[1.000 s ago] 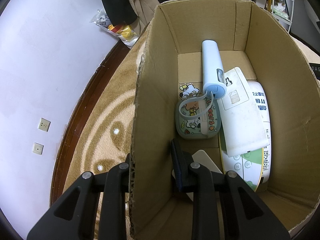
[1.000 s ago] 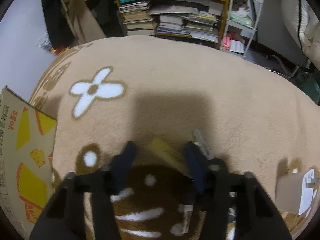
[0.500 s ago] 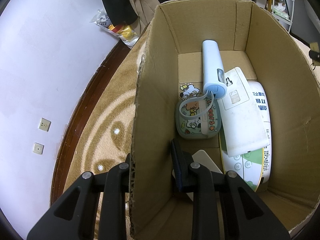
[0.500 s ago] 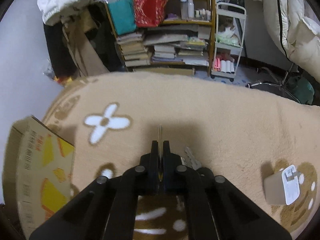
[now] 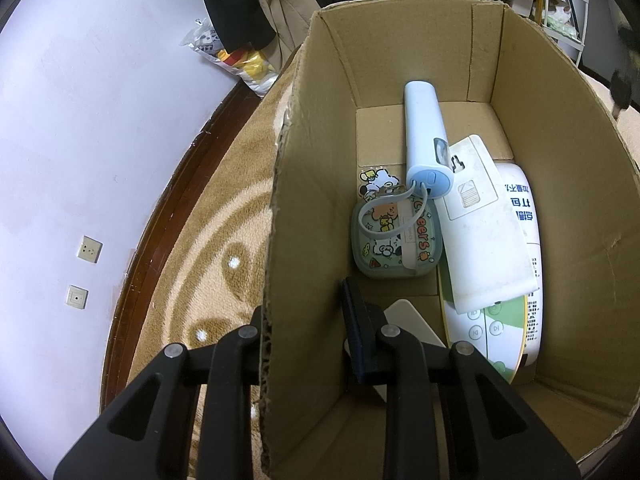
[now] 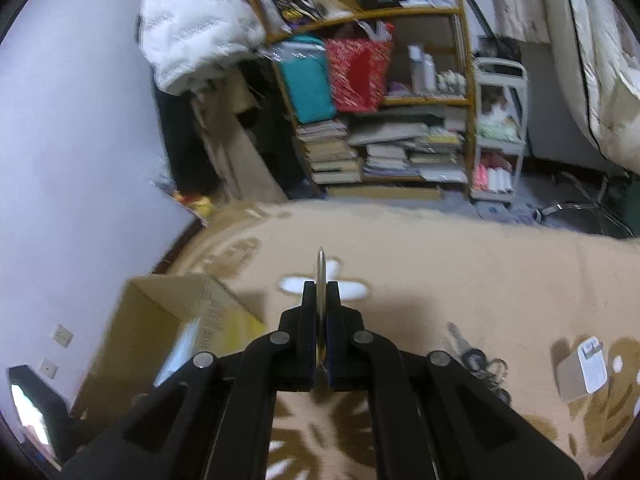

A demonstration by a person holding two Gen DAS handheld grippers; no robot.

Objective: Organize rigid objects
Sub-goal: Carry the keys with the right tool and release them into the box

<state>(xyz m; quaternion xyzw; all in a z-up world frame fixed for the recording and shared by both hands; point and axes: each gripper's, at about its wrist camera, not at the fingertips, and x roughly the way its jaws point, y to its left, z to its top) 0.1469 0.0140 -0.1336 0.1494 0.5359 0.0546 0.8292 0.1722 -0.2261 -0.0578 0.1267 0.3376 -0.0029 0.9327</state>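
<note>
Right gripper (image 6: 321, 300): fingers pinched tight on a thin flat card (image 6: 321, 270), held edge-on above the rug (image 6: 460, 264). The card's long axis runs forward along the fingers, and its free end pokes out past the tips toward the far shelf (image 6: 384, 100); which face is which can't be told. Left gripper (image 5: 306, 312): fingers narrow, straddling the near left wall of the box (image 5: 304, 184), one finger outside, one inside. The box sits low and left of the right fingers. Risks, as a judgement: the grip covers only a narrow strip, so a quick swing could pivot the card or let it slip; arriving low, its leading end may catch the box rim; dropped flat, it could slide under the white panel (image 5: 484, 224) or lodge against the blue tube (image 5: 426, 136). Keys (image 6: 476, 360) and charger (image 6: 582, 368) lie right of the fingers, on the rug.
</note>
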